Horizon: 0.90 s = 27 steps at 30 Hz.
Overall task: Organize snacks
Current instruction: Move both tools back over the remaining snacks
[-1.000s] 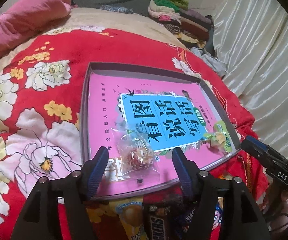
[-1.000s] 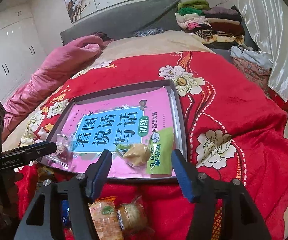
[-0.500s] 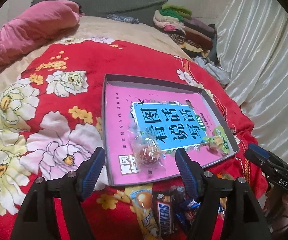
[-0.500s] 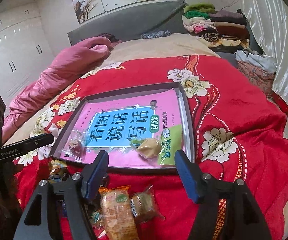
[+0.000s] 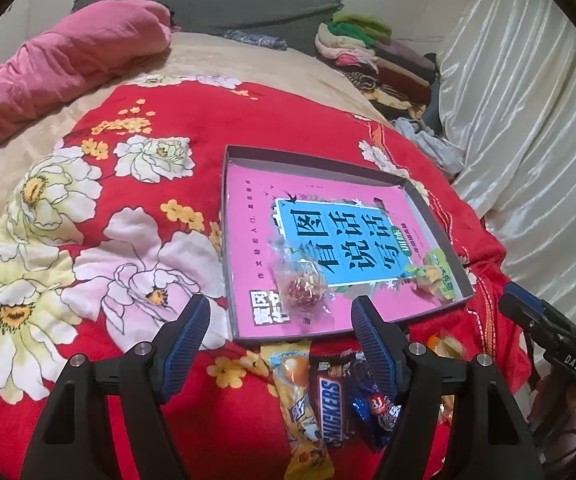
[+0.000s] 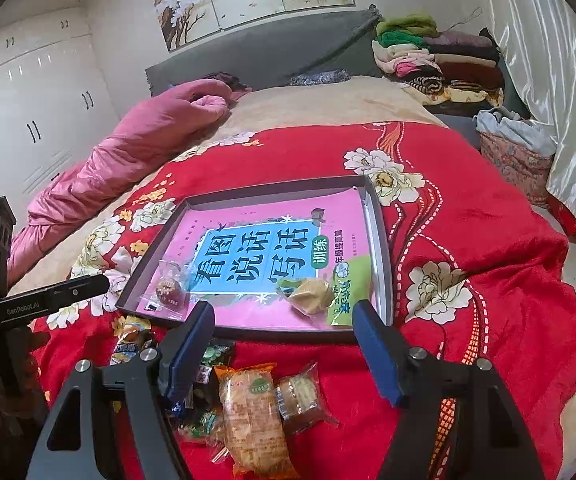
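A shallow grey tray [image 5: 312, 158] [image 6: 380, 224] lined with a pink book lies on the red floral blanket. In it lie a clear-wrapped red candy ball [image 5: 302, 290] [image 6: 167, 290] and a yellow-wrapped snack [image 5: 428, 276] [image 6: 310, 290]. My left gripper [image 5: 281, 334] is open and empty, held just in front of the tray. Below it lie a yellow packet [image 5: 300, 396], a Snickers bar [image 5: 331, 410] and a blue-wrapped candy [image 5: 372, 404]. My right gripper [image 6: 283, 340] is open and empty above an orange cake packet [image 6: 251, 412] and a clear-wrapped pastry [image 6: 298, 396].
A pink quilt [image 5: 59, 64] [image 6: 127, 148] lies at the far left of the bed. Folded clothes [image 5: 372, 56] [image 6: 436, 56] are stacked at the far right by a white curtain [image 5: 528, 120]. White wardrobes [image 6: 27, 92] stand left.
Both grippers have pulled back and up from the tray. More of the loose snacks on the blanket in front of the tray have come into view. Both stay open and empty.
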{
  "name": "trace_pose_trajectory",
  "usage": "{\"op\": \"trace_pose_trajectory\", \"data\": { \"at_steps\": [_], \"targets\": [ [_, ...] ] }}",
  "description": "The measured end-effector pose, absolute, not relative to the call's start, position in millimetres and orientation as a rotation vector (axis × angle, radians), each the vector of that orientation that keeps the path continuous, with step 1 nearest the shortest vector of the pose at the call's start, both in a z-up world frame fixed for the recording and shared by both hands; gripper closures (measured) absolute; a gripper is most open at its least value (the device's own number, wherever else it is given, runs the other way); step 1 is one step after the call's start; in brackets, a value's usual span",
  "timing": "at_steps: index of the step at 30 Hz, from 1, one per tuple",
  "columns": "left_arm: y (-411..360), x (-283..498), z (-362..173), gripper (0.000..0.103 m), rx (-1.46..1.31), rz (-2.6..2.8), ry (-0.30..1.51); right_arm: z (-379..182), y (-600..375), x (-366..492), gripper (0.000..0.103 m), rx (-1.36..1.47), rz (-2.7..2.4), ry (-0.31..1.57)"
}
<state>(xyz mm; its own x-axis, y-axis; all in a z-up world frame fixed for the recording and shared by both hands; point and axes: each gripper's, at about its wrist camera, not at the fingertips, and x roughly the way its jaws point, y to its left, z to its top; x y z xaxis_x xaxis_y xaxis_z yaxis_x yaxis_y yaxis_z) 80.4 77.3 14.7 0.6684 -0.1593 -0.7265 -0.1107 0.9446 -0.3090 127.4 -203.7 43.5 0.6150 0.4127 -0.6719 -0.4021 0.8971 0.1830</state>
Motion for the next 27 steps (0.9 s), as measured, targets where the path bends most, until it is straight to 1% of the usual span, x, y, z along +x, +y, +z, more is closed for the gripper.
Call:
{"op": "trace_pose_trajectory", "data": {
  "at_steps": [18,27],
  "targets": [
    [79,60,15,0.028,-0.339,0.008,0.863,48,-198,110,0.032,0.001,0.505,0.782],
    [71,51,15,0.026,-0.322,-0.001,0.872,45,-196,101,0.032,-0.011,0.518,0.798]
  ]
}}
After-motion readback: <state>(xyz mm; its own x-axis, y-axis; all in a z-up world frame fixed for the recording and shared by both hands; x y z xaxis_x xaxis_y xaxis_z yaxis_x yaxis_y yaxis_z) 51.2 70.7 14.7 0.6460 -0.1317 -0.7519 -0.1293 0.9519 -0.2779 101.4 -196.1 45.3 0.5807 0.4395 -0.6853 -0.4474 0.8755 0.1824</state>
